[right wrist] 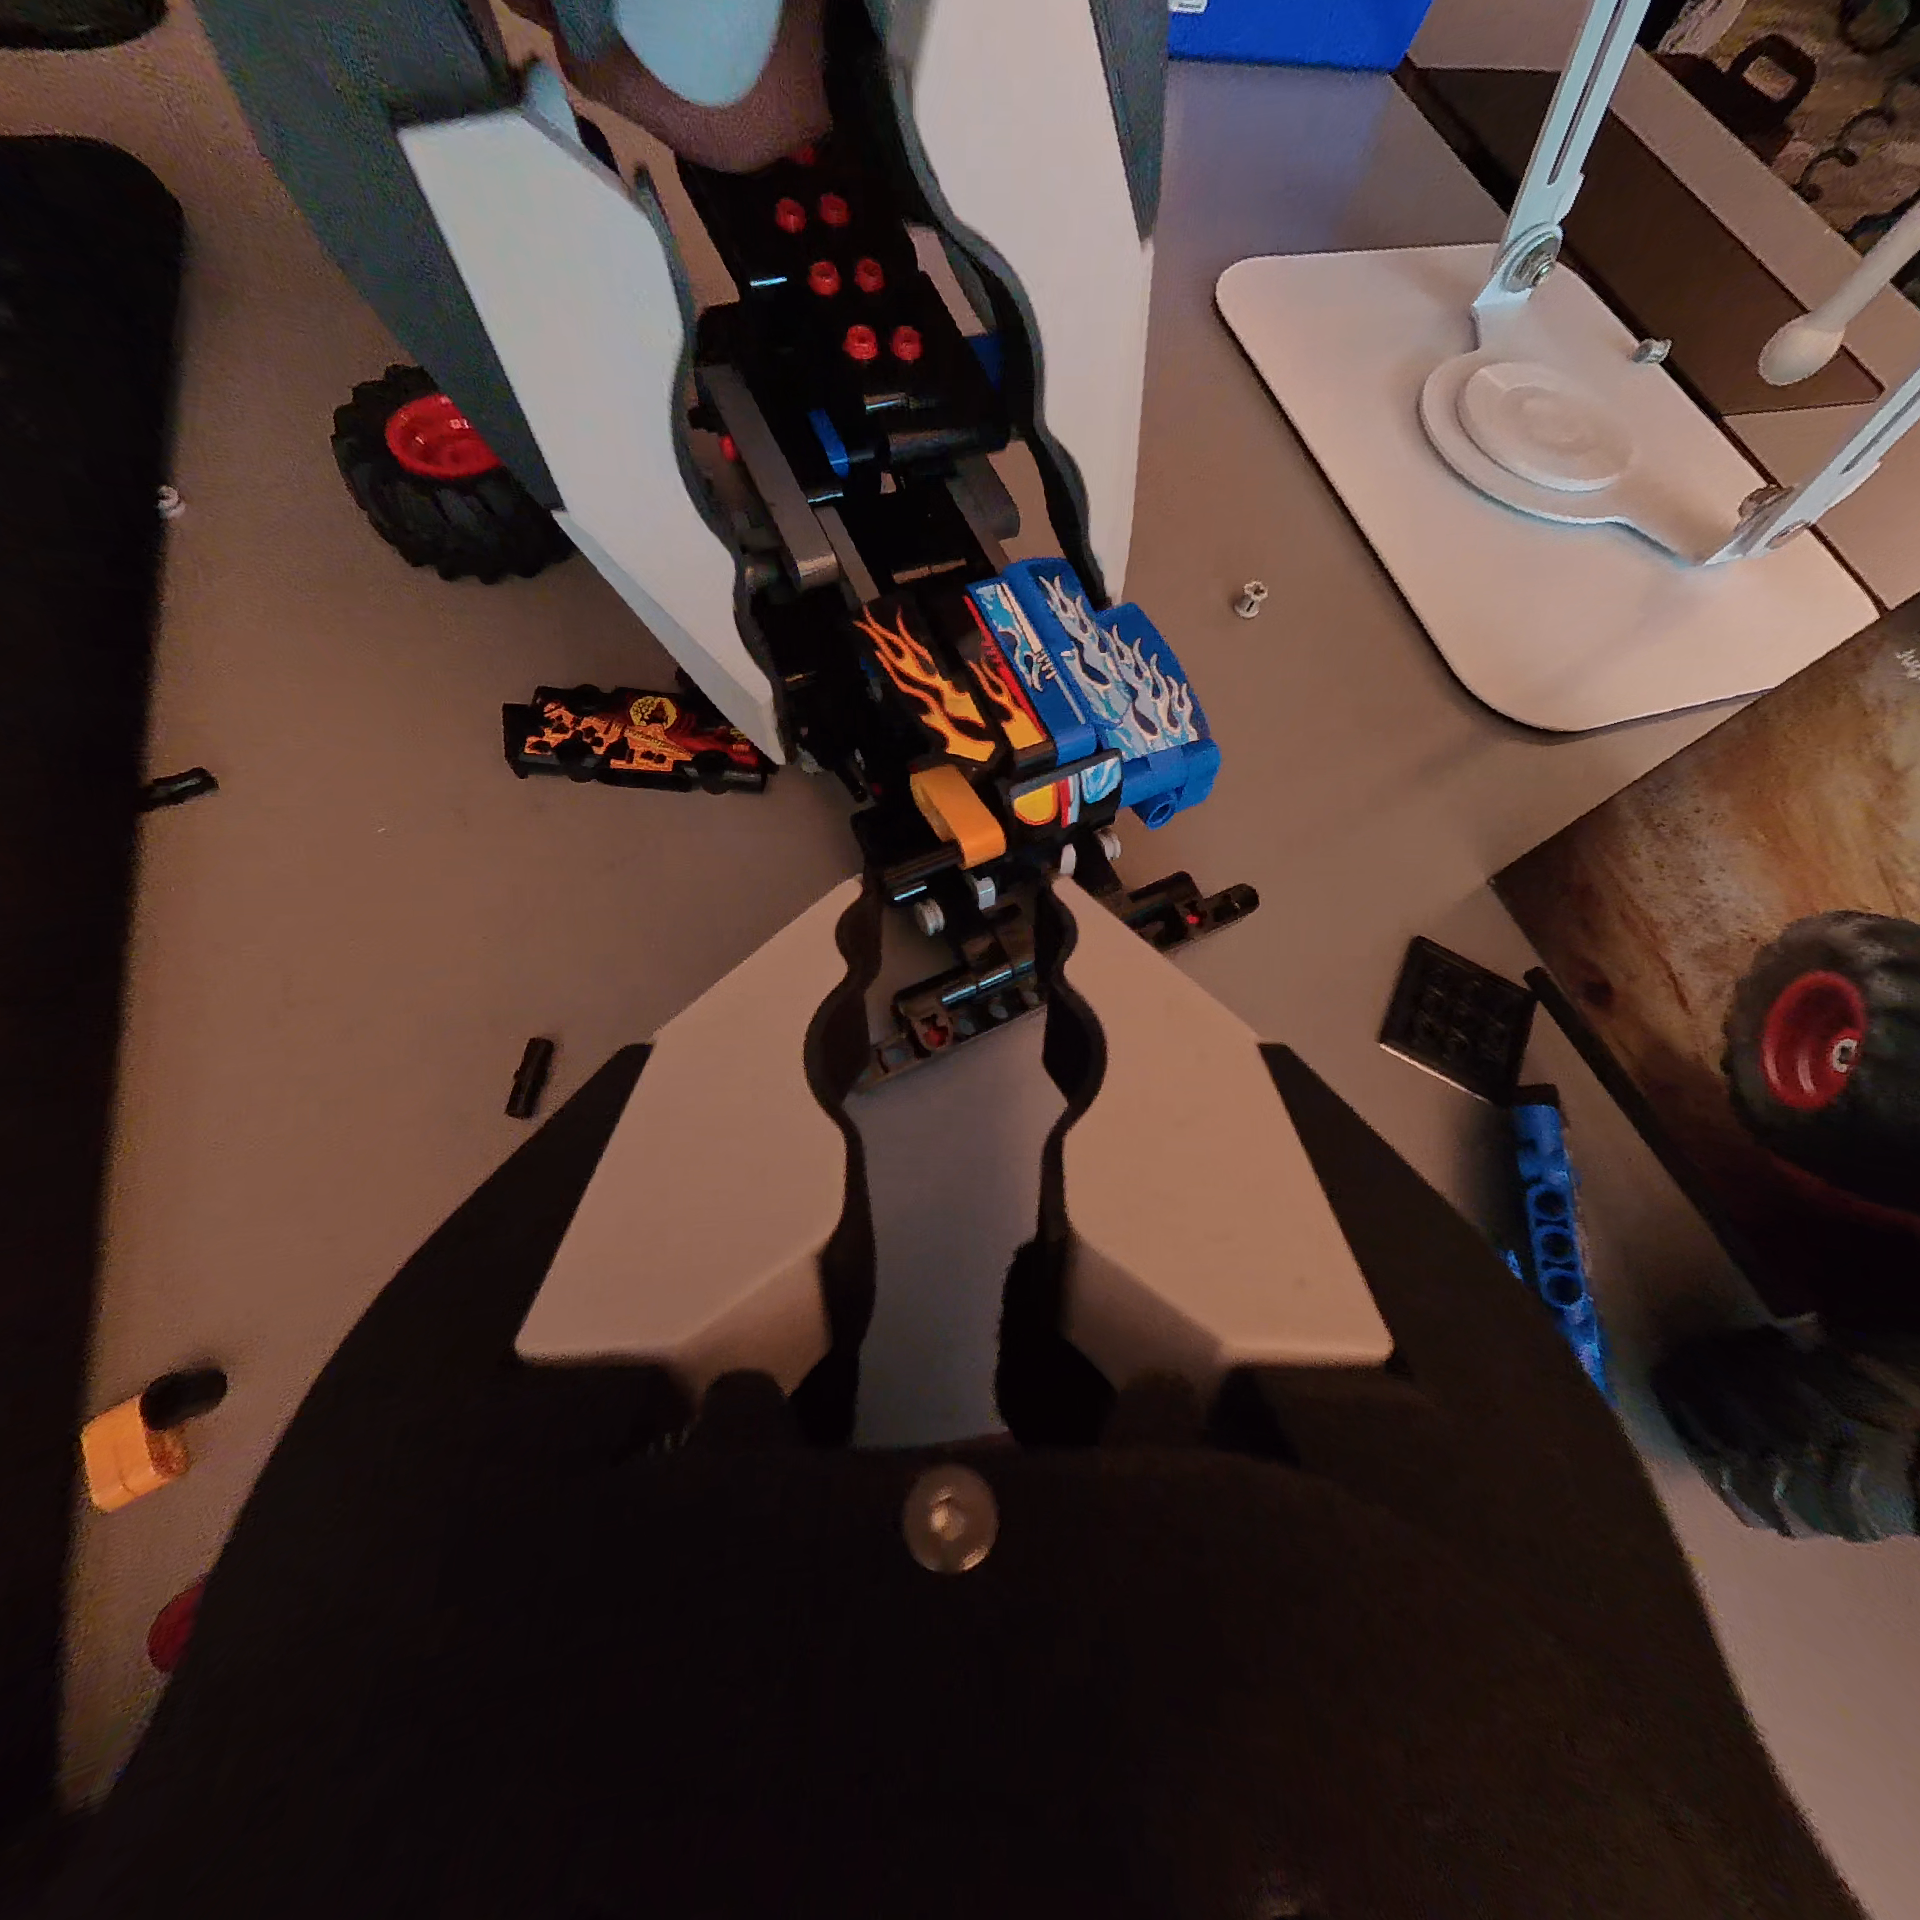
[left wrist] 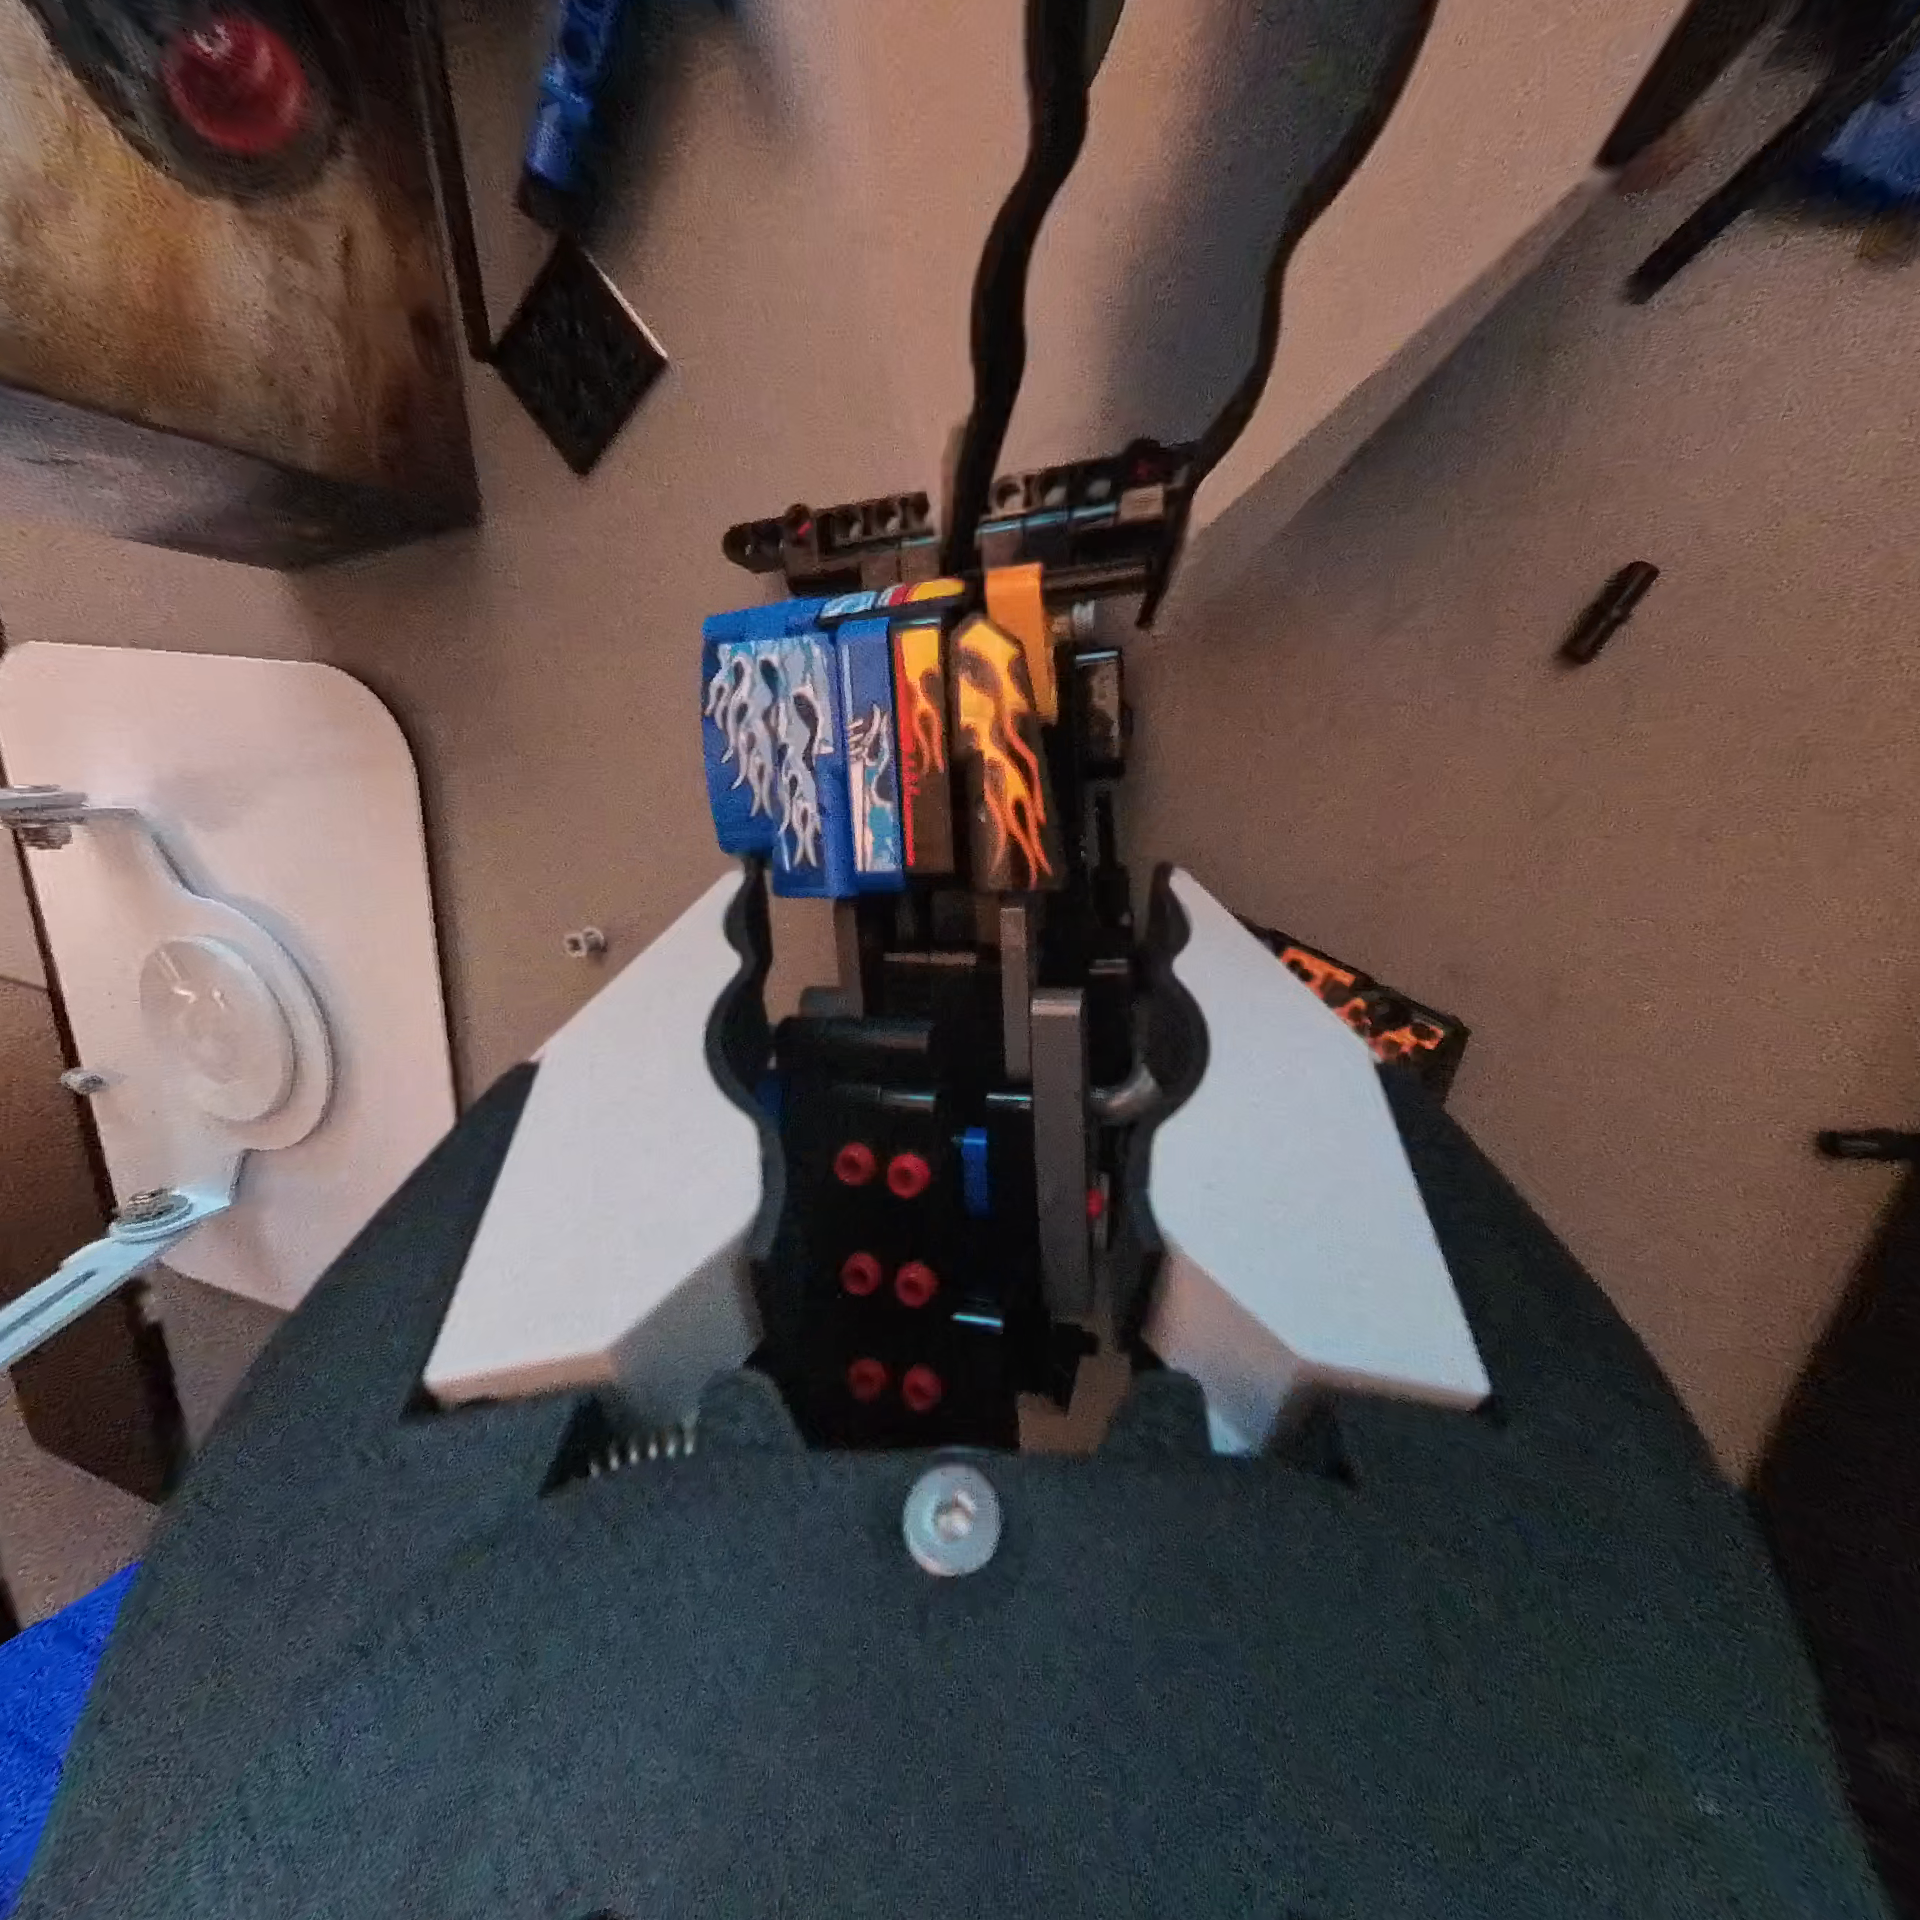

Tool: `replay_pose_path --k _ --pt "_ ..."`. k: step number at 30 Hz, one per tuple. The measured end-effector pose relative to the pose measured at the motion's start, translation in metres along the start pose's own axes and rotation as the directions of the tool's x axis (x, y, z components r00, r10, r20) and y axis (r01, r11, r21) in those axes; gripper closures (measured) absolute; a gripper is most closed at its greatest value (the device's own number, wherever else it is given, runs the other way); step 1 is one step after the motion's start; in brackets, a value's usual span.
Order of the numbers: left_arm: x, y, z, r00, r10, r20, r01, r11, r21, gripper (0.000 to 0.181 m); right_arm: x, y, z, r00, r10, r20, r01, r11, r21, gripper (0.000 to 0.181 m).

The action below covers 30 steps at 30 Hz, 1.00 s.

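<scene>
Both views are dim and warm-toned, and wide-angle distortion bends straight lines toward the edges. In the left wrist view the upper left and upper right of the frame smear into blur, while the flame-printed blocks [left wrist: 878, 748] at centre stay fairly sharp. In the right wrist view the lower half sinks into near-black shadow, and the white stand base [right wrist: 1382, 436] at upper right is brightest.

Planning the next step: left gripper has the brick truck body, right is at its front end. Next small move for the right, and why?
Probably ease the right gripper slightly forward, then close. Its jaws flank the truck body's black front frame but look apart; left gripper already clamps the body.
</scene>
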<state>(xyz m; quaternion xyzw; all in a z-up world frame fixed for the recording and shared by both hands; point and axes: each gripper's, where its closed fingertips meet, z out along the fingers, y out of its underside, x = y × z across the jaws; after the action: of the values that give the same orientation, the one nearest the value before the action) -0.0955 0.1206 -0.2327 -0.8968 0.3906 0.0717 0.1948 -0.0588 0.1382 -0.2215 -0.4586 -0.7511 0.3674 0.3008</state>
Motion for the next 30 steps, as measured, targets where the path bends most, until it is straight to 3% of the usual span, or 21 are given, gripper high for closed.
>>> replay_pose_path --k 5,14,30 --pt "-0.005 0.001 0.003 1.0 0.012 0.006 -0.012 1.0 -0.023 0.127 -0.002 -0.001 0.002 0.999 -0.017 0.032 0.017 1.0 0.003 0.164" --pt "-0.008 0.003 0.004 1.0 0.021 0.02 -0.021 0.999 -0.041 0.128 0.004 0.0 0.005 0.998 -0.036 0.05 0.037 0.999 -0.015 0.18" --pt "-0.017 0.007 0.007 0.999 0.006 0.044 -0.004 0.998 -0.058 0.125 0.019 0.002 0.011 0.998 0.055 0.036 -0.051 0.995 -0.091 0.181"
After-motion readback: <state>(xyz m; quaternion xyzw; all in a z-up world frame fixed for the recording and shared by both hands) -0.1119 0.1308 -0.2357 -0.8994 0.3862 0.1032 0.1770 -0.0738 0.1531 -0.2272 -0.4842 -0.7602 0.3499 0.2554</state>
